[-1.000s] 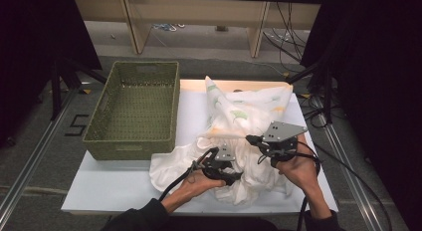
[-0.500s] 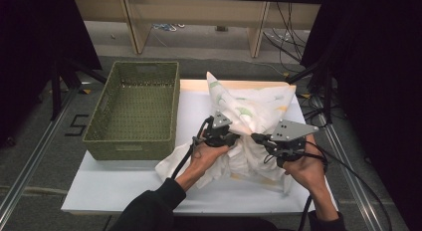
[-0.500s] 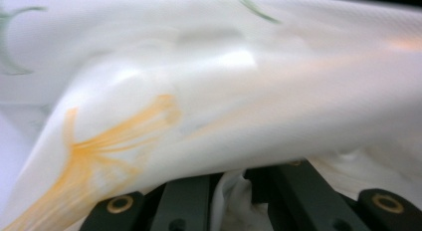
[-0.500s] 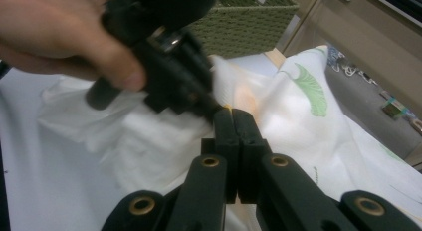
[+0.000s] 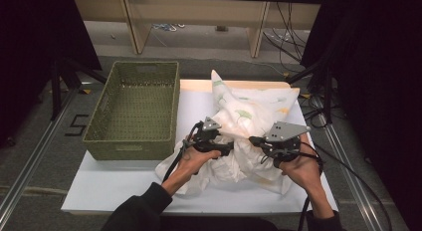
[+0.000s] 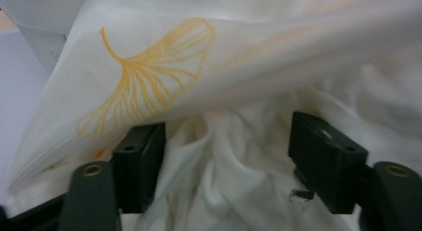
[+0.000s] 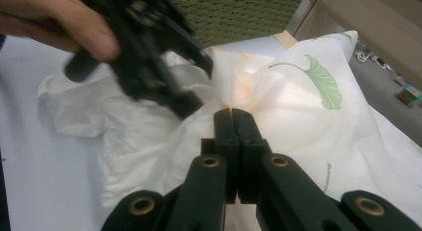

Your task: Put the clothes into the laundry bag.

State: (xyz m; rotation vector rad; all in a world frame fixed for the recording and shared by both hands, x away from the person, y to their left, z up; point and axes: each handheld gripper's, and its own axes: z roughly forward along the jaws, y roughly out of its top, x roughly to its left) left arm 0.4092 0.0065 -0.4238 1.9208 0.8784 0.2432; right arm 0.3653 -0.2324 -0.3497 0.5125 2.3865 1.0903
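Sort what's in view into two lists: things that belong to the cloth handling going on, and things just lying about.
In the job:
- white leaf-print cloth, bunched on the table
- right gripper, shut on the cloth
- left gripper, jaws just opened, cloth loose between them
- white board under the cloth

Lying about:
- green woven basket, empty, beside the cloth
- cables on the floor beyond the table

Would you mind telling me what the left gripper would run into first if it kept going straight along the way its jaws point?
Most likely the white cloth: the left gripper has just opened its jaws, and crumpled folds lie between and right ahead of them, under a fold bearing a yellow leaf print. How close is hard to judge.
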